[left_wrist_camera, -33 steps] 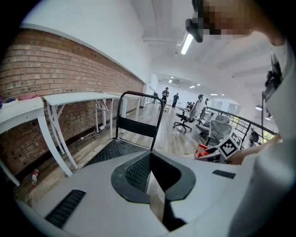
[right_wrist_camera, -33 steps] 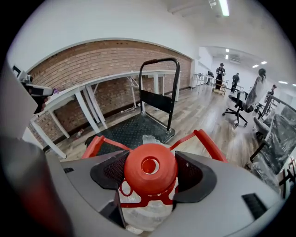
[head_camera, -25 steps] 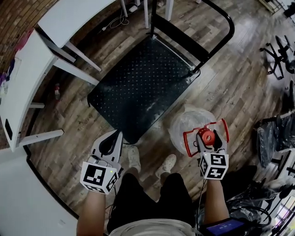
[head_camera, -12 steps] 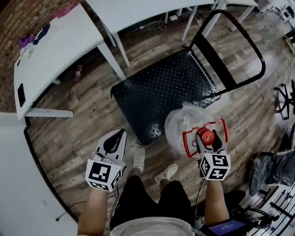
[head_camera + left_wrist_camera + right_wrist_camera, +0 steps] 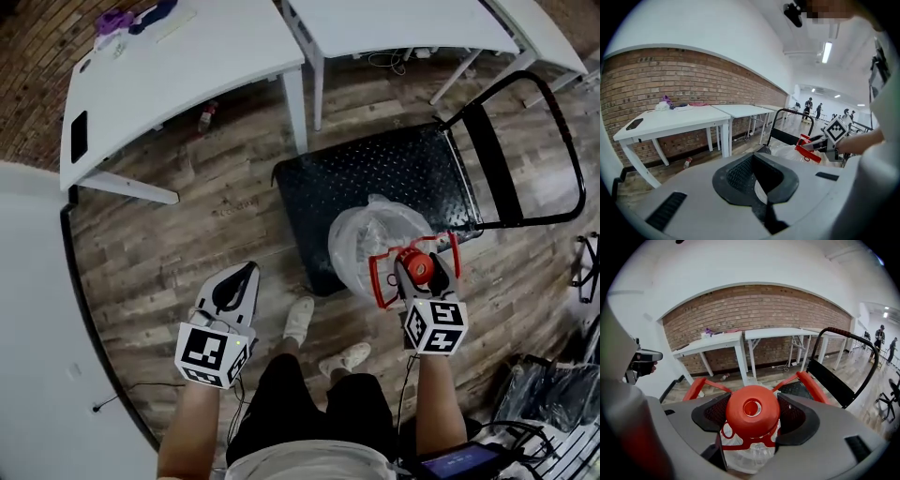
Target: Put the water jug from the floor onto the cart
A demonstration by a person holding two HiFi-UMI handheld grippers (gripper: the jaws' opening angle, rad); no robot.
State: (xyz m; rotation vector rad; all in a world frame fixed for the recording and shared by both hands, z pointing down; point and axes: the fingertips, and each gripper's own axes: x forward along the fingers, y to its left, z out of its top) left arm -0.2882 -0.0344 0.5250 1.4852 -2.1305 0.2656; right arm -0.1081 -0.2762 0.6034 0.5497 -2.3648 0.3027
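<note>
The water jug (image 5: 375, 246) is clear plastic with a red cap (image 5: 752, 411) and a red carrying handle (image 5: 380, 278). My right gripper (image 5: 418, 270) is shut on its cap and neck, and the jug hangs off the floor under it. In the head view the jug's body overlaps the near edge of the black flat cart (image 5: 375, 178). The cart's black tube handle (image 5: 562, 122) stands at its far right end. Held low at the left, my left gripper (image 5: 244, 274) has its jaws together and empty. In the left gripper view the pads (image 5: 740, 176) meet with nothing between them.
White tables (image 5: 187, 66) stand along a brick wall beyond the cart, one with a black phone (image 5: 79, 136) on it. A small bottle (image 5: 206, 117) lies on the wood floor under them. The person's shoes (image 5: 300, 319) are just short of the cart. Black gear (image 5: 553, 394) sits at bottom right.
The jug, hanging from the right gripper, has come from beside the cart's corner to over its near edge. The cart has swung round in view as both grippers travelled.
</note>
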